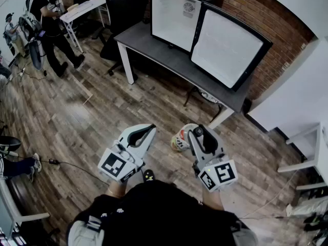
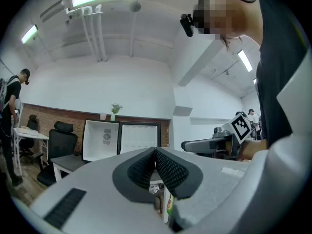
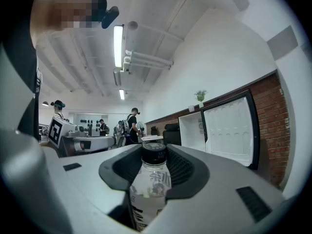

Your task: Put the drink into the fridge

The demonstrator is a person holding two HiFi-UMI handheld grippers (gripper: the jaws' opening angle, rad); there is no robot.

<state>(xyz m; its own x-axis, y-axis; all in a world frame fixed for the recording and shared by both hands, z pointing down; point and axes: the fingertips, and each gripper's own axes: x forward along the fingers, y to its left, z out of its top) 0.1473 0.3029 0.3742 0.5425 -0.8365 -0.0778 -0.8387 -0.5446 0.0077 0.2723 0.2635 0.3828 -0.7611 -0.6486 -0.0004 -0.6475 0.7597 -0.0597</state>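
**Drink gripped, fridge open, not loaded yet**

The right gripper is clenched on the drink bottle, pads at the neck just under the black cap. The bottle is upright with its body hanging below the jaws. The gripper is held level, probably so the bottle rides upright and can slide straight onto a shelf. The left gripper has its jaws pressed together on nothing. It is level, beside the right one but apart from it, and looks like the spare hand. So the drink is out in front of the person, in the right gripper and not in the fridge.

A cable lies on the wooden floor off to the person's left, so mind the feet. Beyond it is an open stretch of floor up to the grey desk.

The fridge sits on the desk against the brick wall. Its door is swung open to the right and the white interior faces the person. My read is carry stage: walk up, reach in, let go. The desk edge will force a reach, and the open door edge is on the right gripper's side.

Something sits under the desk, but I can't tell what. A black office chair stands at the desk's left end, off the path, and a small plant is on top of the fridge. Far left, a person with a backpack stands by a white table, well apart.
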